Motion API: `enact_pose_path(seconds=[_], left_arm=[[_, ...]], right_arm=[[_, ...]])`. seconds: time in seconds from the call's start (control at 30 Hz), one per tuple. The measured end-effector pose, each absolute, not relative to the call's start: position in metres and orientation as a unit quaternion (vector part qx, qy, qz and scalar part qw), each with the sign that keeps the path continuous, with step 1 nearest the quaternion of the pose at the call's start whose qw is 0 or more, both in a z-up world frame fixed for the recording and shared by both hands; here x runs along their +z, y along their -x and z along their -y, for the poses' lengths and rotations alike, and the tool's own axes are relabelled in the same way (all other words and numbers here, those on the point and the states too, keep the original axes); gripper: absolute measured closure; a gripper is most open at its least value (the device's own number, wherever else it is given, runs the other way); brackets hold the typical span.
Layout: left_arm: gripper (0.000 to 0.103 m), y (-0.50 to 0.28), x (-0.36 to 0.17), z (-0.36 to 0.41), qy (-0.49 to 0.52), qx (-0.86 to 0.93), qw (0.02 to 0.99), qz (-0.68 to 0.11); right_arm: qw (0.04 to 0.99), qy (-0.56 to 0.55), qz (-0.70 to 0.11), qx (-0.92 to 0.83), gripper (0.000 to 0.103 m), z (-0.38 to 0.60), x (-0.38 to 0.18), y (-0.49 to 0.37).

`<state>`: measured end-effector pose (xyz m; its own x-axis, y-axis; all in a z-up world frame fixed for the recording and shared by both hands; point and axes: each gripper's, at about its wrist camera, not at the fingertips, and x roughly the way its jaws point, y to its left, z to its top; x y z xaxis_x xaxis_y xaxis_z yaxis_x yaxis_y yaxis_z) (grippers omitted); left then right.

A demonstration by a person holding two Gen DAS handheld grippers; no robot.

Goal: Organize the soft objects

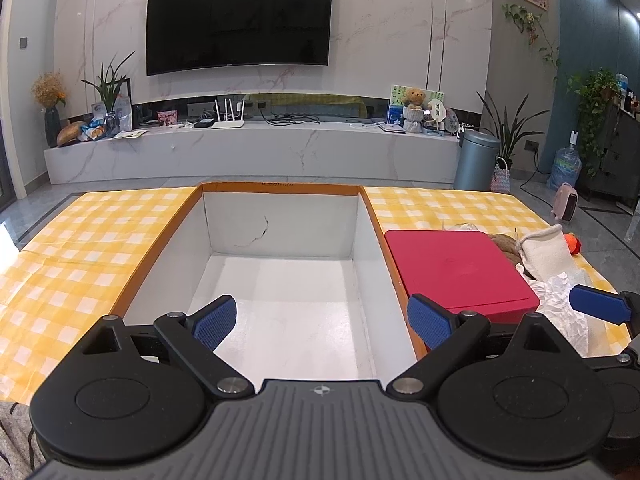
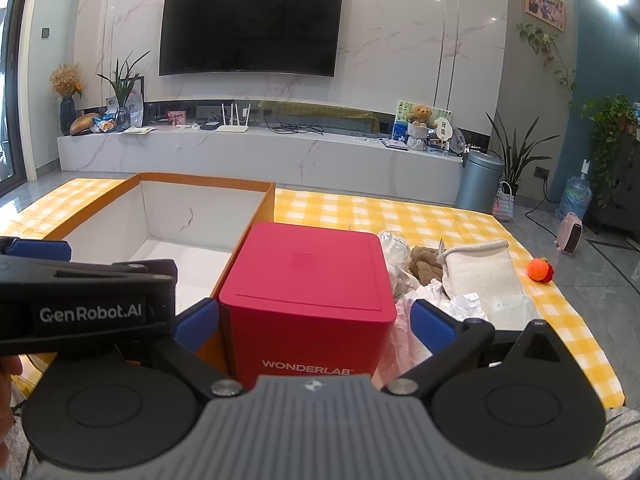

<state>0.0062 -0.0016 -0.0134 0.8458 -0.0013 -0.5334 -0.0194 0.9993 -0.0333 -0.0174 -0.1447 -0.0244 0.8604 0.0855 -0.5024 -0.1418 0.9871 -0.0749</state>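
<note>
An open orange-rimmed box with a white inside (image 1: 280, 296) sits on the yellow checked cloth; it also shows in the right wrist view (image 2: 188, 216). My left gripper (image 1: 320, 322) is open above its near end, holding nothing. A red WONDERLAB box (image 2: 308, 280) stands right of it, also in the left wrist view (image 1: 460, 268). My right gripper (image 2: 316, 322) is open with its fingers on either side of the red box. Right of that lie a brown plush toy (image 2: 424, 264), a white towel pouch (image 2: 478, 270), crumpled white tissue (image 2: 468, 304) and an orange knitted ball (image 2: 540, 269).
The table is covered by a yellow checked cloth (image 1: 92, 240). The left gripper's body (image 2: 80, 304) crosses the right wrist view at left. Behind the table are a marble TV bench (image 1: 248, 152), a grey bin (image 1: 476, 160) and a pink heater (image 2: 572, 234) on the floor.
</note>
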Motion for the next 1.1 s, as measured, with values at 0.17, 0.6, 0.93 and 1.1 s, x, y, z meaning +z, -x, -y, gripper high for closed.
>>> enact_pose_path(seconds=[0.17,0.6,0.93,1.1], left_arm=[[0.000,-0.006,-0.014,0.001,0.017,0.005,0.960,-0.279],[0.000,-0.006,-0.002,0.004,0.008,-0.008,0.954,-0.301],[0.000,-0.013,0.034,0.019,0.018,-0.042,0.955,-0.293],[0.000,-0.022,0.045,0.041,-0.003,-0.075,0.952,-0.298]], right_arm=[[0.962,0.055,-0.259,0.060,0.003,0.144,-0.025,0.017],[0.964,0.066,-0.251,0.055,0.003,0.153,-0.018,0.024],[0.972,-0.010,-0.232,-0.033,0.003,0.267,0.013,0.020],[0.960,-0.085,-0.247,-0.095,0.003,0.333,0.030,0.010]])
